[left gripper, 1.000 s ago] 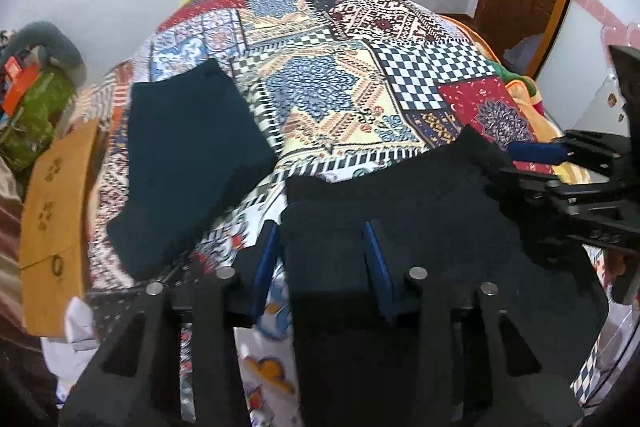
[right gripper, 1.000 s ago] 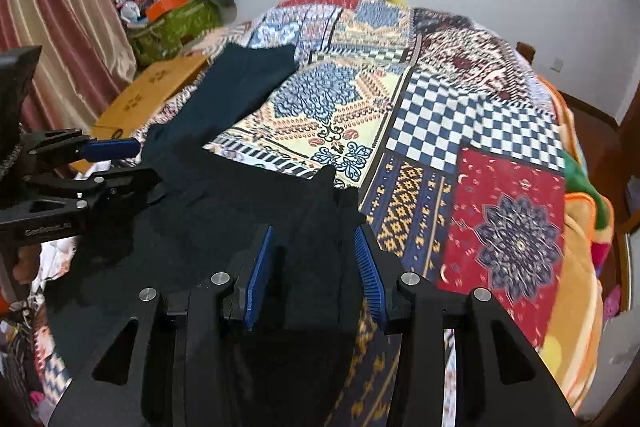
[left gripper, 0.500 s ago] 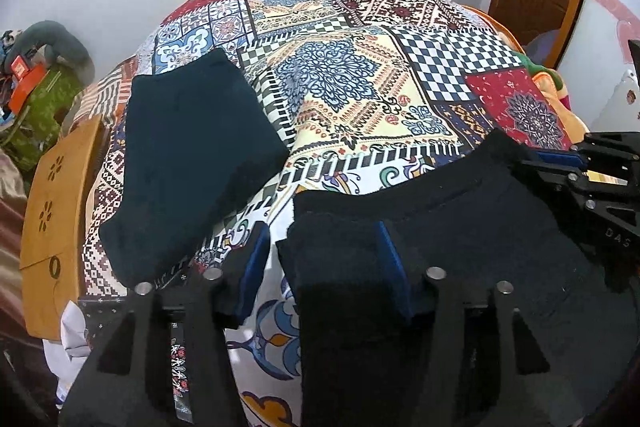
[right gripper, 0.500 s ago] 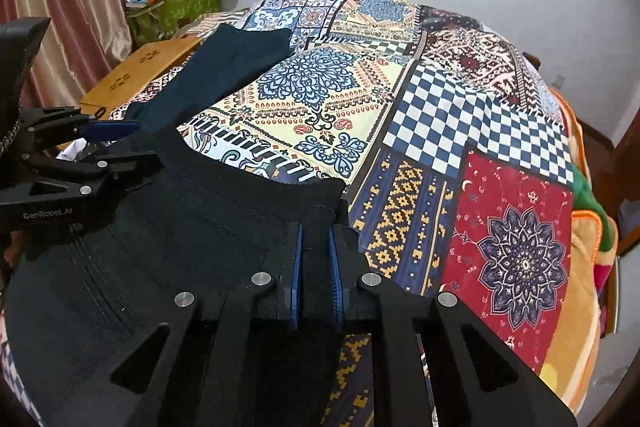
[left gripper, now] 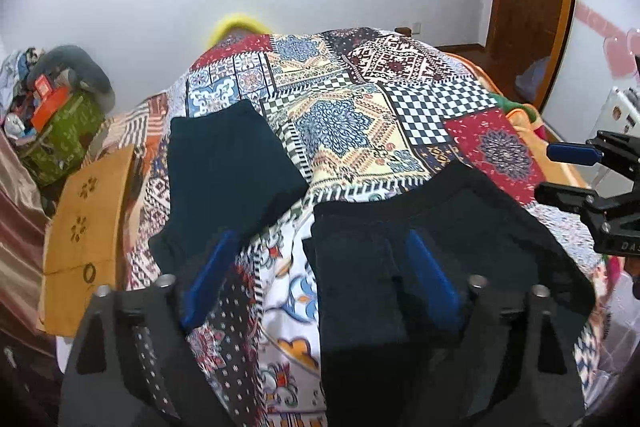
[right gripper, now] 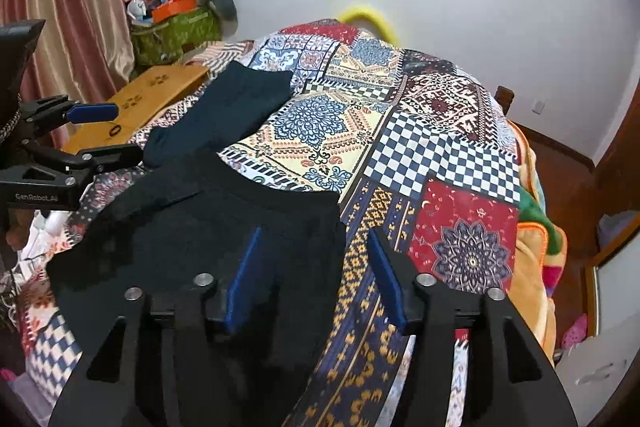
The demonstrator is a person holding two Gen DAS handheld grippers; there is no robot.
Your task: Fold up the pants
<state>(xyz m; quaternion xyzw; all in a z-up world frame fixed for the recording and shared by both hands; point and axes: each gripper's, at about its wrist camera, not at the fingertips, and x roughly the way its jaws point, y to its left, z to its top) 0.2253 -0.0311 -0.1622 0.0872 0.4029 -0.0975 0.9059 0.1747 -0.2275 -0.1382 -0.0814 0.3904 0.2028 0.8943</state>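
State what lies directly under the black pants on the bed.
The black pants rest on the patchwork quilt, whose patterned squares show all around them. Anything beneath the cloth itself is covered and cannot be seen.

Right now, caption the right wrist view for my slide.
Open right gripper above black pants on patchwork bedspread; teal folded garment beyond.

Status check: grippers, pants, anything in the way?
Left gripper open, right gripper open, neither gripping. Black pants flat on quilt. Folded dark garment beside them, apart.
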